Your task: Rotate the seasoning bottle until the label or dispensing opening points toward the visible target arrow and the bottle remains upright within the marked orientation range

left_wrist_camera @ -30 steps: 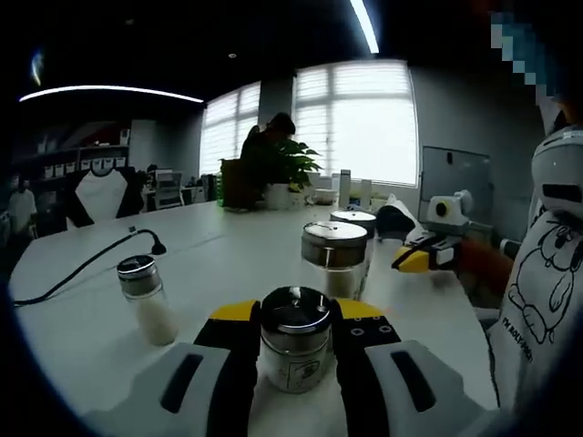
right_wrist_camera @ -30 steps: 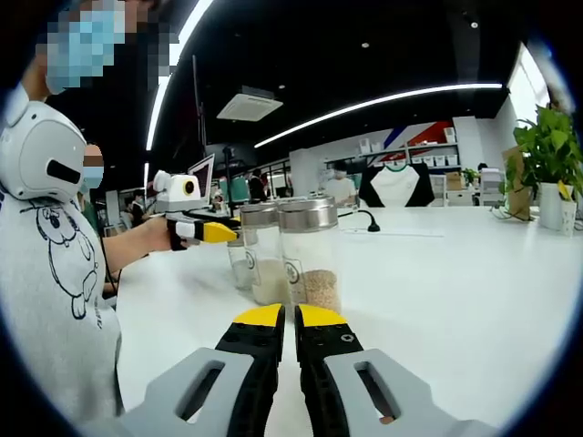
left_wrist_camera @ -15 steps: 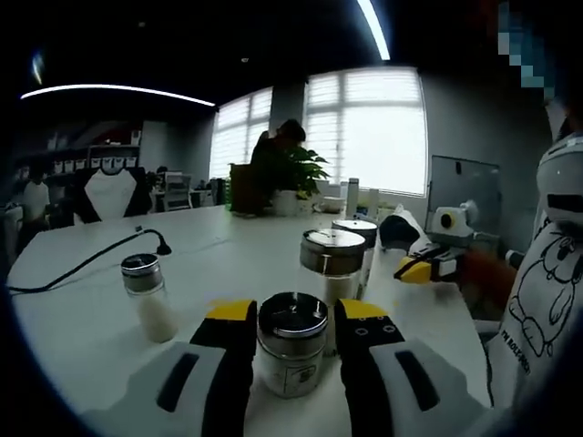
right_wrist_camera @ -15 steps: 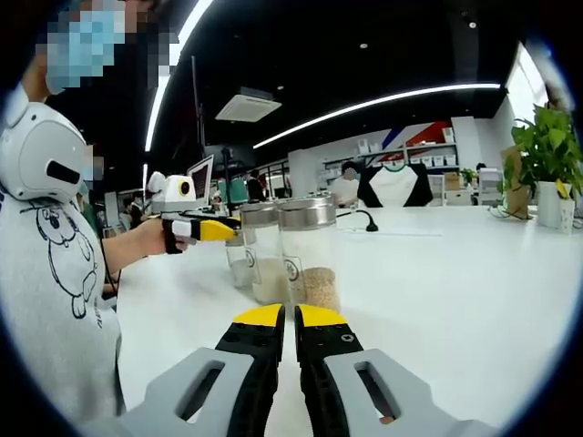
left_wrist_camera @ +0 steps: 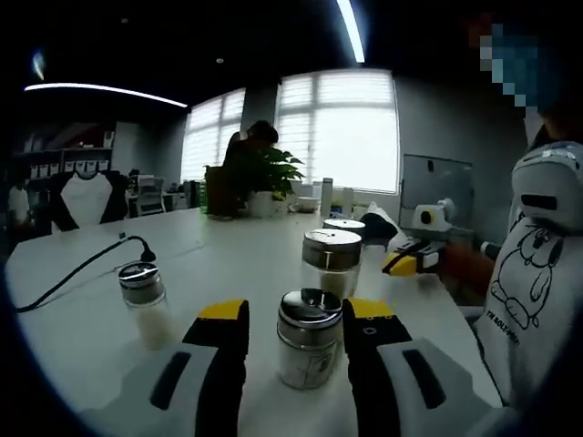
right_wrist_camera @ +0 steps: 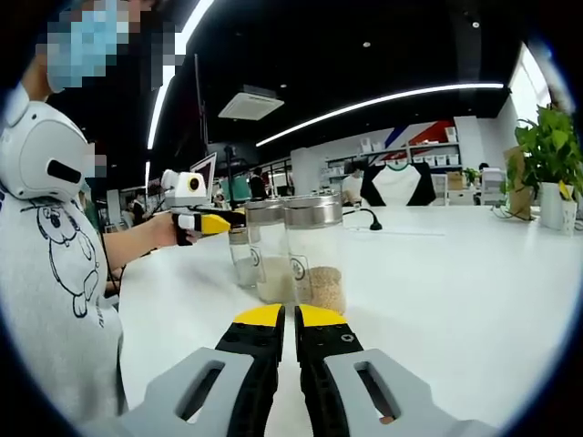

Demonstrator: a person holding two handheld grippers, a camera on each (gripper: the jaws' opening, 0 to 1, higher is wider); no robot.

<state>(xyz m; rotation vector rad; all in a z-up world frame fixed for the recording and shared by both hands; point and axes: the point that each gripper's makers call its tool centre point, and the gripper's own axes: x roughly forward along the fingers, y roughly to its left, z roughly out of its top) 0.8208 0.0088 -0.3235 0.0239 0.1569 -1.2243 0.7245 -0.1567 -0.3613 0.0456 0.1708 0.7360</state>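
L tongs (left_wrist_camera: 292, 330) wider now, off bottle (left_wrist_camera: 308, 339).

Person wears a white cartoon-print T-shirt (right_wrist_camera: 55, 264); tongs (right_wrist_camera: 282, 319) black, yellow-tipped

A white table (left_wrist_camera: 228, 264) carries a small shaker (left_wrist_camera: 146, 305) with white powder, two taller jars (left_wrist_camera: 332, 262) further back and a black cable (left_wrist_camera: 82, 269). A potted plant (left_wrist_camera: 260, 177) stands before bright windows (left_wrist_camera: 337, 127). A person's printed white shirt (right_wrist_camera: 50, 264) shows.
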